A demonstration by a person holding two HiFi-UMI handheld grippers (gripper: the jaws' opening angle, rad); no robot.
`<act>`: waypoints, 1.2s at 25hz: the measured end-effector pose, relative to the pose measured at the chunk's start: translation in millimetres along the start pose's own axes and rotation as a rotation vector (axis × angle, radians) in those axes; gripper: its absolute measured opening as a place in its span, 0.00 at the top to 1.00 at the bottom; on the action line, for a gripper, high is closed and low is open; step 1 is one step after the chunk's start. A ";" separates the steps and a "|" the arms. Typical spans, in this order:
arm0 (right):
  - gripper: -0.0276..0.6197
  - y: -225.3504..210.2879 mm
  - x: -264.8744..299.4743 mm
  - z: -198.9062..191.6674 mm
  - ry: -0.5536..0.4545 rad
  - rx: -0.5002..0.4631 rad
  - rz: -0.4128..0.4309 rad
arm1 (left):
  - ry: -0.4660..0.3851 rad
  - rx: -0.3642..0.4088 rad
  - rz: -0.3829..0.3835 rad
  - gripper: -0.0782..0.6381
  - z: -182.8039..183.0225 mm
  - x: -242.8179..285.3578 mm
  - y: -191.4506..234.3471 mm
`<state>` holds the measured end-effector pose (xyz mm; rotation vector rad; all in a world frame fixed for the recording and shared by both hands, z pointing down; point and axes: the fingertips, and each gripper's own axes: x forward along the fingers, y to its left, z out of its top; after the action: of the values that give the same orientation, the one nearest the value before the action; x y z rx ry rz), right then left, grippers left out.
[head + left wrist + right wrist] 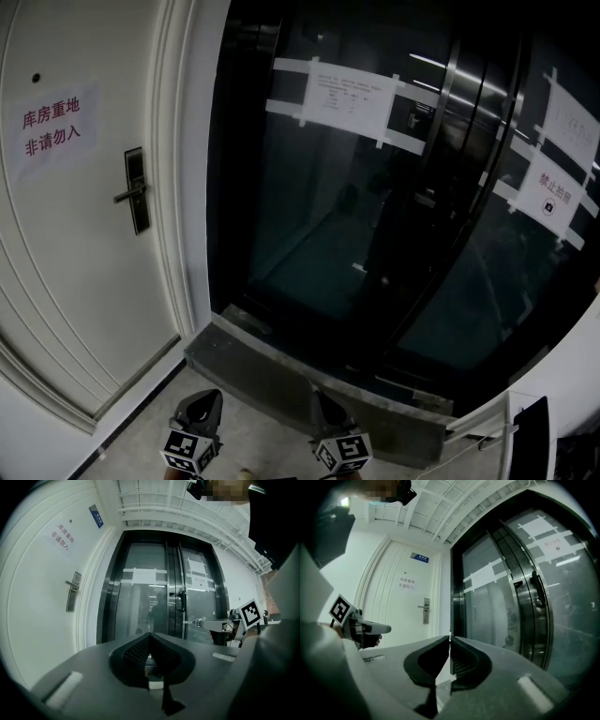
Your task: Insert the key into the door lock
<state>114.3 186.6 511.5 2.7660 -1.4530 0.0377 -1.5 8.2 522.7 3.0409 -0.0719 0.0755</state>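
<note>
Door lock (137, 190): it sits untouched on the white door (84, 281) at the left, a dark upright plate with a lever handle, below a paper notice (52, 125) with red characters. The person stands well back from it, facing more toward the black glass doors (375, 187). As I judge it, the task has barely begun: the approach, the lining-up and the insertion are all left to do. The key (191, 621) looks like a thin, bright metal blade poking out level from the tip of the right gripper (450, 639), whose jaws are pressed together on it. From that gripper's own camera it shows only as a sliver, edge-on. The left gripper (150, 637) has its 2 jaws closed with nothing between them.
</note>
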 end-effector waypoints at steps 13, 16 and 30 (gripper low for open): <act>0.94 13.1 98.9 1.1 -0.011 -0.017 0.067 | -0.011 -0.028 0.077 0.89 -0.7 41.7 81.2; 0.94 17.5 115.0 -4.2 -0.005 -0.003 0.094 | -0.016 -0.011 0.126 0.89 -0.3 39.6 99.6; 0.94 37.8 256.0 -9.5 -0.055 -0.001 0.346 | -0.058 0.025 0.405 0.89 3.6 53.9 188.3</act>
<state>228.2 -45.3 528.6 2.4977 -1.9250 -0.0345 43.1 -181.7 540.3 3.0022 -0.6932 0.0176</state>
